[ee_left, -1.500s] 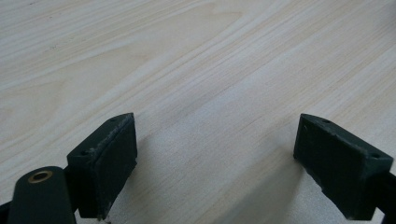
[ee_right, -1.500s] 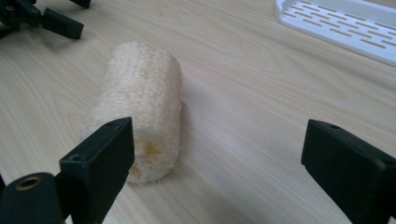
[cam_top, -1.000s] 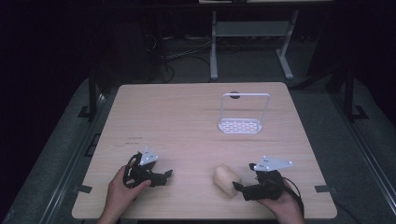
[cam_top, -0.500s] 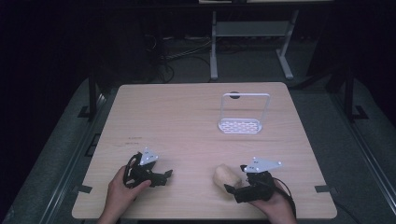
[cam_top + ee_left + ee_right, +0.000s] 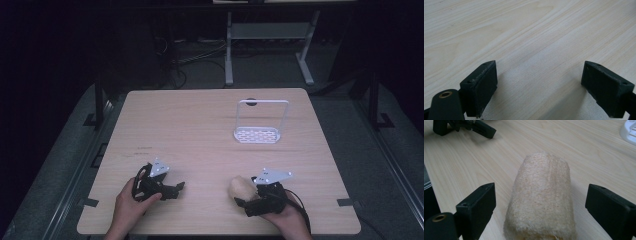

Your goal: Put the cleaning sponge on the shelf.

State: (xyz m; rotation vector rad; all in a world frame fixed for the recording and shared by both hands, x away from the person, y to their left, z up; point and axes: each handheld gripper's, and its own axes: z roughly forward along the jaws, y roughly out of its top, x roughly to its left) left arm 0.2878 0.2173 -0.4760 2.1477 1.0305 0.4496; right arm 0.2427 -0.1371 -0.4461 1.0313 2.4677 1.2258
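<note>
I have the loofah (image 5: pixel 541 197) lying between my right gripper's (image 5: pixel 541 207) jaws, which stand wide apart with a gap on either side, so nothing is clamped. In the right gripper view it is a stubby cylinder, pale tan going slightly more orange toward the near end, with a coarse, fibrous, matted surface and faint lengthwise ridges. Its far end is rounded off; the near end looks frayed, with loose fibres along the edge. It lies flat on the desk (image 5: pixel 579 150) with its long axis running away from the camera.

From the high view the loofah (image 5: pixel 241 188) sits near the front edge of the desk (image 5: pixel 200 125), right of centre, just ahead of my right gripper (image 5: pixel 248 201), which I hold low over the wood. A white wire rack (image 5: pixel 261 122) stands well apart from it, farther back on the right side.

My left gripper (image 5: pixel 177 187) rests toward the front left, well away from the loofah. In the left gripper view its jaws are spread wide with bare wood grain between them, holding nothing.
</note>
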